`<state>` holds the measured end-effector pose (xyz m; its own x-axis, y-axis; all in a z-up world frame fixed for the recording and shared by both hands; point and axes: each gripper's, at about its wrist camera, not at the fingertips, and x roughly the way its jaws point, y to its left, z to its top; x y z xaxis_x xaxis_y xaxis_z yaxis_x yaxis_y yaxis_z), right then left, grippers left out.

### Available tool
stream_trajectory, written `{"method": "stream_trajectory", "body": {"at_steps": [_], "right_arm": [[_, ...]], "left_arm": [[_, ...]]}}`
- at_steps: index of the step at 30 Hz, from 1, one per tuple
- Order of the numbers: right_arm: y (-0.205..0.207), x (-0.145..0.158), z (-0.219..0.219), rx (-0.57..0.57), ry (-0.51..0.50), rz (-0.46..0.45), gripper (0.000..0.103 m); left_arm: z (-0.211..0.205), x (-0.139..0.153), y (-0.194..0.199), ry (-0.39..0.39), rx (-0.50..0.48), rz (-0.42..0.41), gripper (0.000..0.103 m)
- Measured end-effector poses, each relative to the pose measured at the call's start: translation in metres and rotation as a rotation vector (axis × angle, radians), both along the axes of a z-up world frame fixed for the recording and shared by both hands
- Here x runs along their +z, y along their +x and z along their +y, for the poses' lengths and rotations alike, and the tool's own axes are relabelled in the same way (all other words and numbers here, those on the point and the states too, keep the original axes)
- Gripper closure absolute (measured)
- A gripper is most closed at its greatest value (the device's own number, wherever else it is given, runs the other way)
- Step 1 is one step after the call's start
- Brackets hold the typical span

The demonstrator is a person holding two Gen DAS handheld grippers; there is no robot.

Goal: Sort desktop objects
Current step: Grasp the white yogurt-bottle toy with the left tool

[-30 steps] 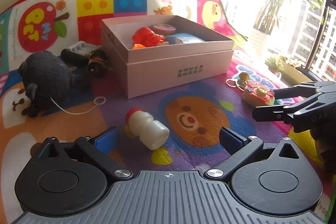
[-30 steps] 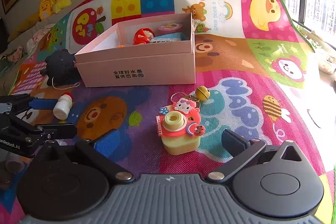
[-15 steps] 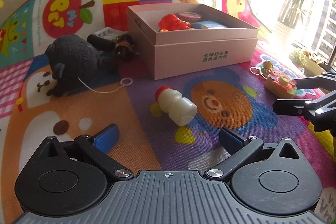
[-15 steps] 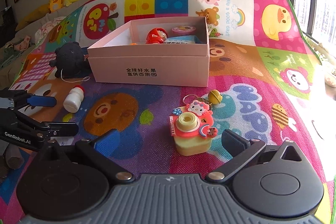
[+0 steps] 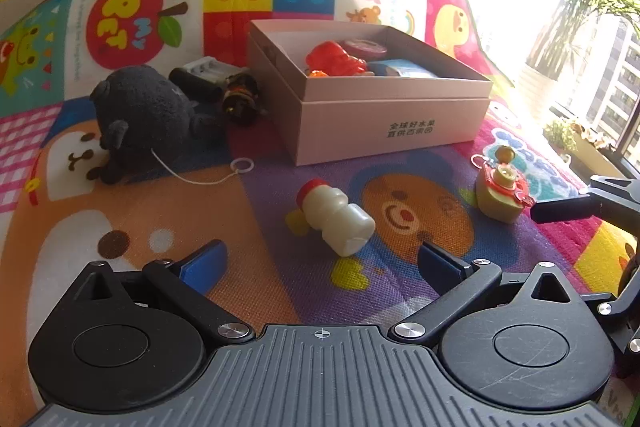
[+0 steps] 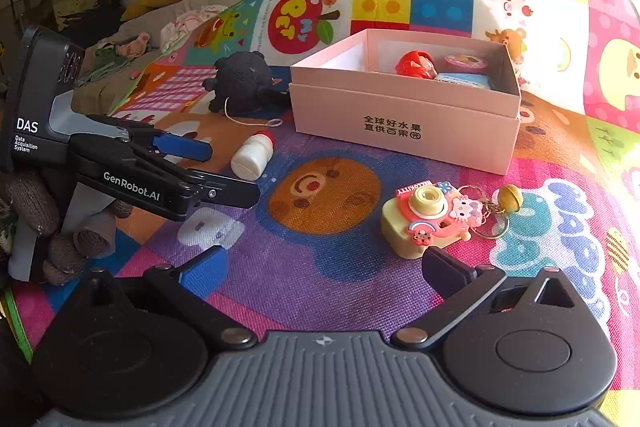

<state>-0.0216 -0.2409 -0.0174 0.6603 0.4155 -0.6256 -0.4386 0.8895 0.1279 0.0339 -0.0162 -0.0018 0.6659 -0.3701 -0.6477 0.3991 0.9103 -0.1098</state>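
Your left tongs point(image 5: 320, 259) gape empty just short of the small white plastic bottle with a red cap point(image 5: 334, 221), lying on the colourful play mat point(image 5: 260, 267). Your right tongs point(image 6: 320, 273) gape empty near the yellow-and-pink toy camera keychain point(image 6: 426, 221), beside the open pink cardboard box point(image 6: 404, 129).

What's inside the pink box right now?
Inside the pink box: a red toy, a round pink-lidded item and a light blue item. The near wall hides the floor beneath them.

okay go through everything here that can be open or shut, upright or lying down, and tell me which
Pink box: open, no lid on, toys inside.
White bottle: lying on its side, red cap on.
Toy camera: resting on the mat, lens up.
Left gripper: open, empty.
Right gripper: open, empty.
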Motion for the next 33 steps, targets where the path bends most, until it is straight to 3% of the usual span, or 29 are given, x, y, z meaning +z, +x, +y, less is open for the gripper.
{"method": "stream_trajectory", "body": {"at_steps": [7,18,25,33], "right_arm": [[-0.001,-0.001,-0.001,-0.008,-0.001,0.0,0.0],[0.0,-0.001,-0.001,-0.006,-0.004,-0.002,0.0],[-0.001,-0.001,-0.002,-0.008,-0.002,-0.005,0.0],[-0.001,0.0,-0.001,-0.007,-0.002,-0.005,0.0]], "left_arm": [[-0.008,0.006,0.01,-0.01,-0.056,-0.018,0.003],[-0.031,0.01,0.013,-0.132,-0.207,0.034,0.005],[-0.029,0.011,0.011,-0.035,-0.176,0.001,0.005],[-0.031,0.009,0.003,-0.09,-0.235,0.079,0.013]]}}
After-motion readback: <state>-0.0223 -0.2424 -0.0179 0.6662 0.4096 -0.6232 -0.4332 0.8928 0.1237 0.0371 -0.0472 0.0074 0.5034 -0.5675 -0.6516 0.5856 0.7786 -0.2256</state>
